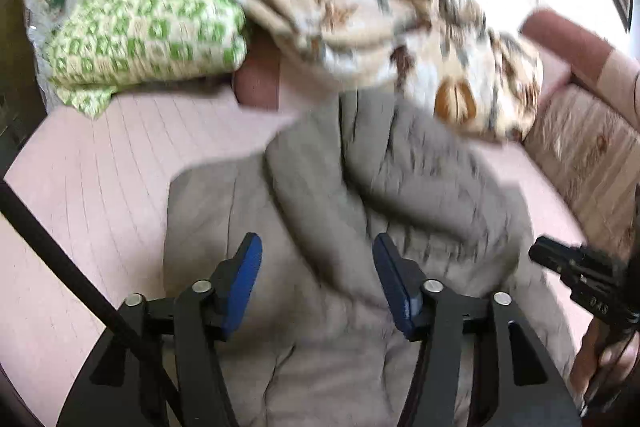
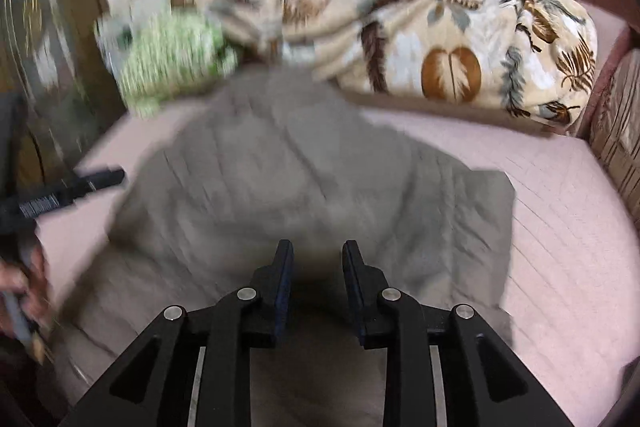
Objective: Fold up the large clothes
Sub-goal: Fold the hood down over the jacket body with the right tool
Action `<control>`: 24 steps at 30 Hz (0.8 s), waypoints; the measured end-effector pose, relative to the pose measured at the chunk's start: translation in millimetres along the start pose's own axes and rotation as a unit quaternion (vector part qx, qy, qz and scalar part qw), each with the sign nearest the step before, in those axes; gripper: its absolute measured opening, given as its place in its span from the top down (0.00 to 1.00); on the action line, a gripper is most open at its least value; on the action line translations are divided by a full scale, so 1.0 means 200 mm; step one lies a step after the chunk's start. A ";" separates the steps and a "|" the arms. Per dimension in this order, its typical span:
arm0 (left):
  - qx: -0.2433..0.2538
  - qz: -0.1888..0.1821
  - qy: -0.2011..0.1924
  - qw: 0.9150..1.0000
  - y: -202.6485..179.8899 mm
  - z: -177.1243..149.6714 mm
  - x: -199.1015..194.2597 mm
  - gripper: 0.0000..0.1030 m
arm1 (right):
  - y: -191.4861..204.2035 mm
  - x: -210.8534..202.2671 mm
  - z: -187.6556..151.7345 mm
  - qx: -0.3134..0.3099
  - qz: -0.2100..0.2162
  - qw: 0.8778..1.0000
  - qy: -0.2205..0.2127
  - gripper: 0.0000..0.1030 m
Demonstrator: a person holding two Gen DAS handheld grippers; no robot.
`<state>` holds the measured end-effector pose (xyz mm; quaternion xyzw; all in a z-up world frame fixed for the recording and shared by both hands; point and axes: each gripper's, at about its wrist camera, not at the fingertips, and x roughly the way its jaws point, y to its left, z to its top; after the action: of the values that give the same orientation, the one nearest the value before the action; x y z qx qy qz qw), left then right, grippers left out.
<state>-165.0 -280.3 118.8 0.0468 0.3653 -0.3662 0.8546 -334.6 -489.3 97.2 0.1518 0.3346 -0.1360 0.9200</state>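
Grey quilted garment (image 1: 360, 195) lies on a pink ribbed bed cover (image 1: 92, 187), roughly mid-surface, partly folded: in the left wrist view a thick rolled fold runs diagonally across it, w/ flatter grey fabric spreading toward the camera; in the right wrist view it reads as a broad grey sheet (image 2: 304, 187) w/ a squared corner at its right edge. Both views are motion-blurred, so seams and fine detail can't be made out. Left gripper (image 1: 318, 259) hangs over the garment's near part, fingers (image 1: 248, 267) w/ blue pads set fairly wide apart, nothing pinched btwn them, cloth only seen below. Right gripper (image 2: 318, 259) also sits over the near edge of the grey fabric, fingers (image 2: 284, 267) narrower but w/ a clear gap, nothing gripped. Each gripper shows at the edge of the other's view: right one at the right border of the left view, left one at the left border of the right view w/ a hand (image 2: 24, 291) on its handle. Behind the garment: a leaf-print cream blanket (image 2: 460, 43) bunched along the far side, touching the garment's far edge, and a green-and-cream patterned bundle (image 1: 140, 31) at far left, just beside the blanket. A striped cushion (image 1: 588, 147) lies at the right edge.
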 end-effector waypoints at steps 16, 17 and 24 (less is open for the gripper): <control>0.082 0.038 0.095 0.991 -0.15 -0.12 0.49 0.34 | 0.05 0.49 -0.04 0.010 -0.032 0.997 0.068 0.73; 0.084 0.038 0.096 0.991 -0.15 -0.13 0.50 0.33 | 0.04 0.50 -0.05 0.014 -0.030 0.997 0.071 0.73; 0.083 0.037 0.086 0.992 -0.16 -0.12 0.47 0.32 | 0.03 0.49 -0.05 0.018 -0.023 0.997 0.073 0.73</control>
<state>-156.4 -349.9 45.6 0.1621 0.4037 -0.3580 0.8261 -265.8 -494.6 27.3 0.1704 0.4021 -0.1513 0.8868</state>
